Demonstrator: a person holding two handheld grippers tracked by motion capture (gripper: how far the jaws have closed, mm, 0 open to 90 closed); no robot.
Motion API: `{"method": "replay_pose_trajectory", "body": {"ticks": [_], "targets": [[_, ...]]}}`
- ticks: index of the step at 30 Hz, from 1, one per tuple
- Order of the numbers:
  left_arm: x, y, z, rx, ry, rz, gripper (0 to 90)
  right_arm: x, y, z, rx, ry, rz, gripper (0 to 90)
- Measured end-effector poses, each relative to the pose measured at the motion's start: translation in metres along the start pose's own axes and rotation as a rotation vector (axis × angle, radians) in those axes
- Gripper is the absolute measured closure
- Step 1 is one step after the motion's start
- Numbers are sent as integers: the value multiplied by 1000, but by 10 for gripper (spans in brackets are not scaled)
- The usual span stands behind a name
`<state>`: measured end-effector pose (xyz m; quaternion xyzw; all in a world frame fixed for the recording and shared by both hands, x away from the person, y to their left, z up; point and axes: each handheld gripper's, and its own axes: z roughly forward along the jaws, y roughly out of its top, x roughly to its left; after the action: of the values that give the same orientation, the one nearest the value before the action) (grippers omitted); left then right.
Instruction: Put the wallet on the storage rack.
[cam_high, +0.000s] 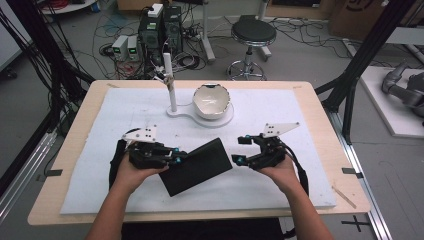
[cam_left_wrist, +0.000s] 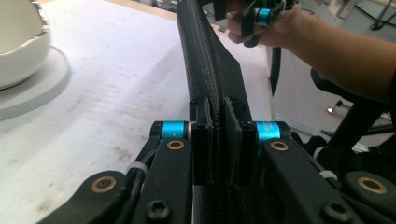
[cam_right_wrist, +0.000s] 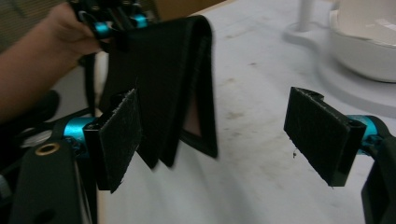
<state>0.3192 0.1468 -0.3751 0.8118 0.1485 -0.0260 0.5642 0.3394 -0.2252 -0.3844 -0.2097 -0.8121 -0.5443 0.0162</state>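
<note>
Sitting near the middle of the white surface, the black wallet is pinched at its left edge by the left gripper, jaws clamped tight; right gripper just beside its other edge, jaws spread apart

You hold a black wallet that looks like matt, grained leather, stitched along its edge. Your right gripper has rough, fuzzy black pads. The white bowl looks glossy and smooth, and the white mat is matt and scuffed.
</note>
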Motion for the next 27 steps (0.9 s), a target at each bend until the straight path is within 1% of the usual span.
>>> {"method": "replay_pose_trajectory", "body": {"ticks": [2,3,4,5,6,7,9,10,11,13,14,15,17,20,22,23,25,27], "targets": [[-2,1,4,-12,-29,4,815,1,-1,8,20,51,12,207],[-2,2,5,-17,-43,7,816,1,-2,13,31,74,15,230],[-2,2,6,-25,-54,11,816,1,-2,16,45,96,14,284],[-3,2,6,-23,-54,10,816,2,-3,19,57,119,15,328],[-3,2,6,-22,-53,10,815,2,-3,21,57,144,8,402],[-2,2,6,-24,-50,8,816,3,-4,23,52,166,-3,503],[-1,0,4,-28,-47,6,815,5,-4,24,55,165,-19,644],[0,-1,3,-36,-41,3,815,4,-4,24,46,181,-7,695],[1,-2,2,-45,-43,-1,814,2,-5,24,36,203,22,730],[4,-3,0,-55,-50,-13,813,0,-10,26,-5,254,61,766],[4,-4,0,-52,-47,-16,812,0,-11,27,-11,265,72,771],[5,-4,-1,-45,-46,-15,811,0,-11,28,-7,261,70,775],[6,-5,-1,-48,-48,-19,806,1,-11,29,-5,255,68,779],[6,-5,0,-37,-32,-23,781,4,-10,28,-1,237,47,783],[8,-5,0,-35,-22,-23,753,6,-9,28,7,216,23,784],[9,-5,-1,-46,-16,-34,724,8,-8,27,7,209,13,784],[10,-5,-5,-70,-11,-54,651,11,-6,26,20,174,-9,785],[12,-5,-10,-76,24,-69,570,11,-5,23,15,147,-19,785]]}}
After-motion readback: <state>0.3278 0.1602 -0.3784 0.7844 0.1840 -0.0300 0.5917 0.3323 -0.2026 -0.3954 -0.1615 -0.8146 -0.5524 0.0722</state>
